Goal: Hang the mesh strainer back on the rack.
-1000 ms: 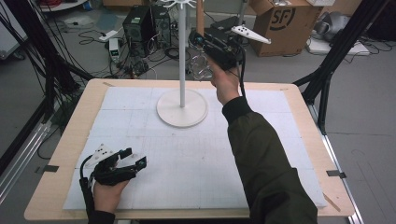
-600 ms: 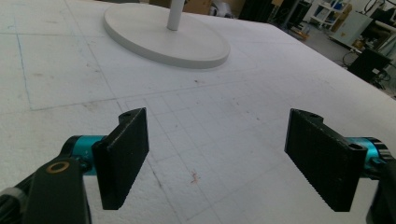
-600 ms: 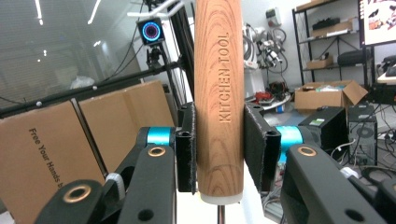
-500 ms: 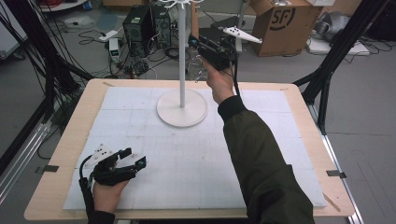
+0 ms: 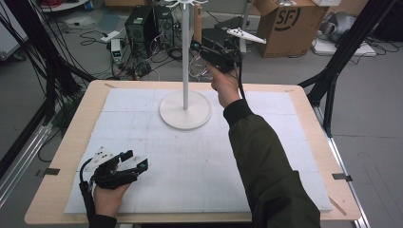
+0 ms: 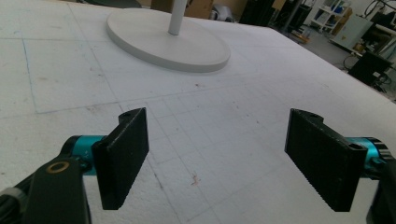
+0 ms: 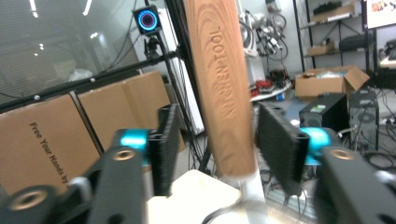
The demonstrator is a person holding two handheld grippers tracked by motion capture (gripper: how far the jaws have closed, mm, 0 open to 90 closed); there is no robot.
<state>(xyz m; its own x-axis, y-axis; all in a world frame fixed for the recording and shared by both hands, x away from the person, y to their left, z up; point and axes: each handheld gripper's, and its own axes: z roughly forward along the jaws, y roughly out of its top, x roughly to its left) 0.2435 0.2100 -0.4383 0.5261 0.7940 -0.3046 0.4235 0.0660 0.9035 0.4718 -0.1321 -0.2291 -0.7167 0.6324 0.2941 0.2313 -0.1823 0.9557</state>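
Note:
A white stand with a round base [image 5: 185, 110] [image 6: 168, 42] and a thin pole [image 5: 184, 52] rises at the table's back middle. A wooden-handled kitchen tool [image 5: 197, 21] [image 7: 224, 93] hangs beside the pole, and its wire head [image 5: 194, 69] shows below the handle. My right gripper [image 5: 196, 46] [image 7: 217, 140] is raised beside the pole, open, with one jaw on each side of the handle. One jaw is close against the wood and a gap shows at the other. My left gripper [image 5: 136, 160] [image 6: 217, 158] rests open on the white mat at the front left, with nothing between its jaws.
A white gridded mat [image 5: 199, 161] covers the wooden table [image 5: 313, 142]. Behind the table lie computer cases [image 5: 142, 23], cables and a cardboard box [image 5: 290, 23]. Black frame legs [image 5: 332, 80] stand at the right and left edges.
My right gripper has moved left, closer to the stand's pole and the hanging tool. The left gripper has not moved.

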